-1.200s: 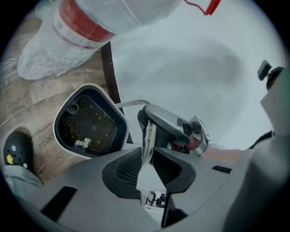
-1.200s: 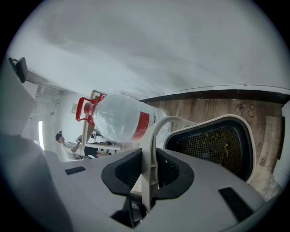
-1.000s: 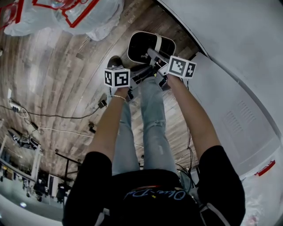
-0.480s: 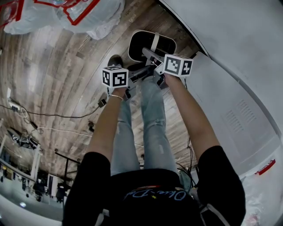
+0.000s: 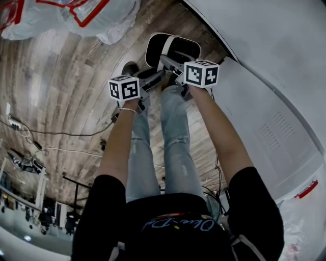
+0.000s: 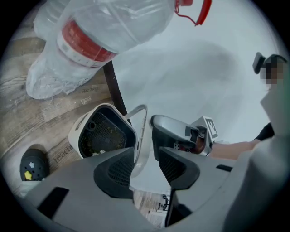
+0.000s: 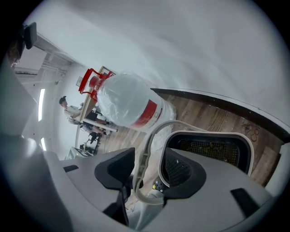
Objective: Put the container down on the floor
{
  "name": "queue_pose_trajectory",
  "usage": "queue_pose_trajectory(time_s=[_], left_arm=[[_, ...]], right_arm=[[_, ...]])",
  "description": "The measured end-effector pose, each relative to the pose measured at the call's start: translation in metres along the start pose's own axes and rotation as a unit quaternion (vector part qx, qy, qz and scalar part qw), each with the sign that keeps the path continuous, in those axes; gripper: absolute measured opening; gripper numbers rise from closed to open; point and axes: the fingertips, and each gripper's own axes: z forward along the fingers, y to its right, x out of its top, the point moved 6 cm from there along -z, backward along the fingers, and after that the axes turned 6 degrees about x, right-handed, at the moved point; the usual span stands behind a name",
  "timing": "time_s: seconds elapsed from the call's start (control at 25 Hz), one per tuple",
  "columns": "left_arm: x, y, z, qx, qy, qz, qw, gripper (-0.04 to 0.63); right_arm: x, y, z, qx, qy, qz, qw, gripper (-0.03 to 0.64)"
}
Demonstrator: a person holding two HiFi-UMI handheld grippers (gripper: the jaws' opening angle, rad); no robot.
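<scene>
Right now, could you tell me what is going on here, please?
A person holds a tool in each hand over a white container that sits on the wooden floor next to a wall. The container's thin handle stands between the jaws of the left tool and of the right tool. Both sets of jaws are opening and the pads do not press on the handle, so the container looks set down and is being let go.

Looks like a lab or test workshop, not a home: loose cables (image 5: 61, 134) trailing over the wood-plank floor (image 5: 66, 76) at left, metal stands and equipment (image 5: 28, 164) at lower left, a plastic-wrapped bundle (image 5: 76, 15) at upper left, a bare white panel (image 5: 265, 127) at right.
</scene>
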Motion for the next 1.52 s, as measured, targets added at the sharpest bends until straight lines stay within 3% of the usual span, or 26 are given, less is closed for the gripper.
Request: queue_pose_trajectory(time_s=[0.16,0.44,0.84,1.0,1.12,1.28,1.44,1.52], left_arm=[[0.005,-0.009,-0.010,0.027,0.008,0.015,0.9995,0.149],[0.009,-0.019,-0.022,0.049,0.027,-0.004,0.9984,0.188],[0.009,-0.023,-0.047,0.073,0.062,-0.027,0.9951,0.196],[0.012,-0.014,-0.057,0.077,0.058,-0.011,0.9953,0.196],[0.016,-0.003,-0.063,0.053,0.073,-0.024,0.9956,0.170],[0.024,0.025,-0.071,-0.027,0.104,-0.072,0.9917,0.075],[0.035,0.061,-0.083,-0.132,0.160,-0.119,0.9710,0.035],[0.043,0.082,-0.092,-0.165,0.184,-0.114,0.9622,0.021]], right_arm=[[-0.003,-0.002,-0.002,-0.002,0.009,0.003,1.000,0.184],[-0.004,-0.008,-0.003,0.004,0.017,0.009,1.000,0.184],[-0.002,-0.016,-0.017,-0.005,0.066,0.034,0.997,0.183],[-0.004,-0.024,-0.027,-0.005,0.094,0.056,0.994,0.179],[-0.002,-0.036,-0.037,-0.009,0.112,0.052,0.992,0.123],[0.006,-0.054,-0.056,-0.037,0.137,0.011,0.990,0.031],[0.013,-0.074,-0.080,-0.051,0.170,-0.011,0.984,0.002],[0.019,-0.085,-0.094,-0.048,0.193,-0.015,0.980,0.001]])
